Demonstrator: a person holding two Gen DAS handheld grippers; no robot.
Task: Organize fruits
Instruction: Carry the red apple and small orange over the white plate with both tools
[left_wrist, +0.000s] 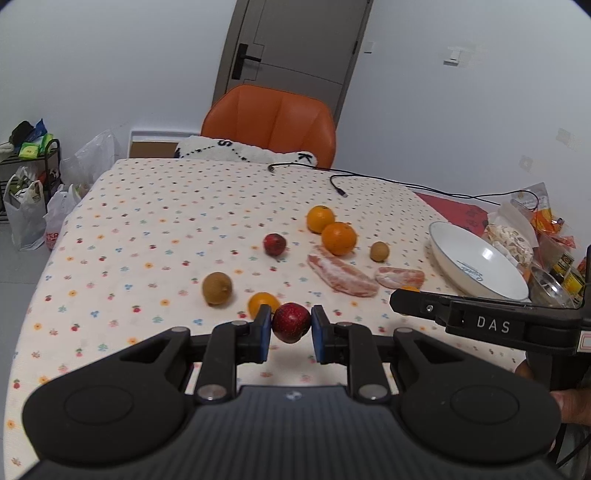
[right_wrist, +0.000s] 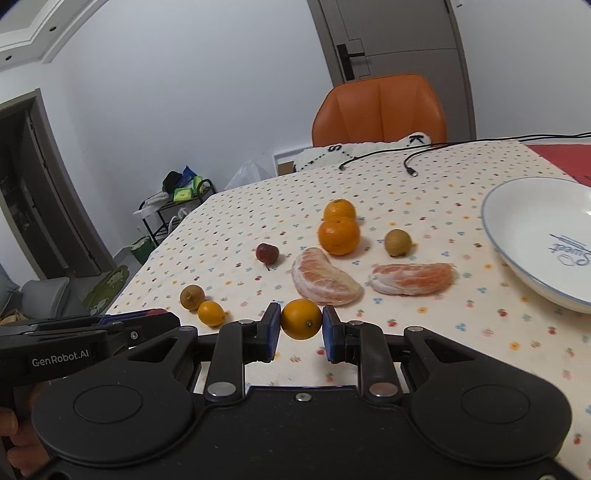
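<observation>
1. I pinch a small dark-red round fruit between the blue pads of my left gripper; it sits between the fingertips, apparently lifted just clear of the dotted white tablecloth, at the near edge of the spread.

2. My right gripper is pressed onto a small round orange citrus, pad against each flank, close to the cloth and just in front of the peeled pomelo wedge.

3. Both fruits look light and firm-skinned, with smooth, rounded sides. I judge that they could roll or squirt out if the pads sit off the widest girth, so a hold across the middle suits them best. Too hard a squeeze would likely bruise the red one.

4. Loose on the table: two larger oranges touching one another, a second dark-red fruit, two brownish round fruits, another small orange citrus and a second peeled segment.

5. The peeled pieces appear soft, moist and easily torn; I would take them gently along their thick backs.

6. The wide white bowl with a blue rim stands empty at my right, well apart from the held fruits, and is probably where they belong.
</observation>
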